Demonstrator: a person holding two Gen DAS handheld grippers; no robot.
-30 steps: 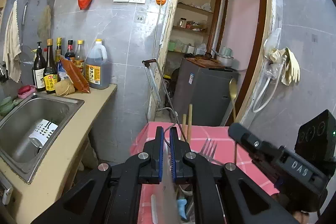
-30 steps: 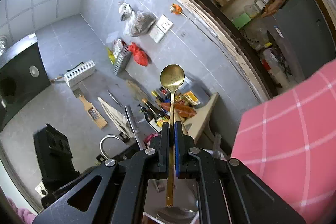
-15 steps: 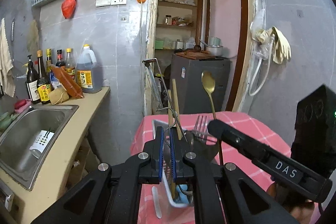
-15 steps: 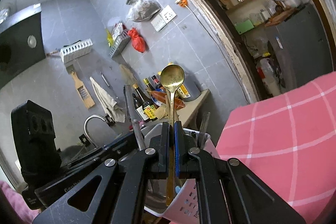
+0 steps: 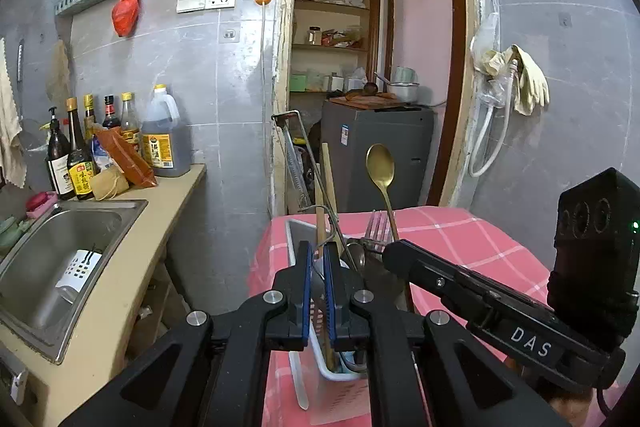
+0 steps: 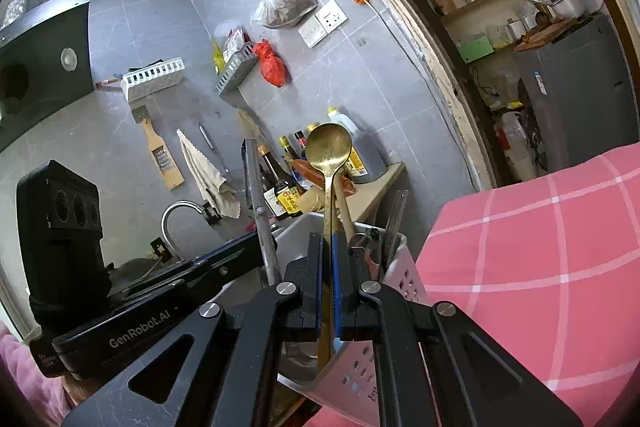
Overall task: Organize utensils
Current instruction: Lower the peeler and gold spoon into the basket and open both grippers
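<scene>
A white slotted utensil holder [image 5: 320, 355] stands on the pink checked tablecloth [image 5: 460, 239]; it also shows in the right wrist view [image 6: 384, 291]. It holds wooden chopsticks [image 5: 326, 183], a fork [image 5: 376, 227] and a wire tool. My right gripper [image 6: 327, 243] is shut on a gold spoon [image 6: 329, 151], bowl up, handle down in the holder; the spoon also shows in the left wrist view [image 5: 381, 167]. My left gripper [image 5: 316, 259] is shut on the holder's near rim, with a thin metal piece [image 6: 260, 211] between its fingers.
A steel sink [image 5: 60, 259] and a counter with several bottles [image 5: 80, 147] lie to the left. A grey fridge [image 5: 380, 151] stands in the doorway behind the table. Gloves [image 5: 524, 79] hang on the right wall.
The holder has come into full view under both grippers. The gold spoon has moved left and down, its handle now inside the holder. Both grippers stay shut.
</scene>
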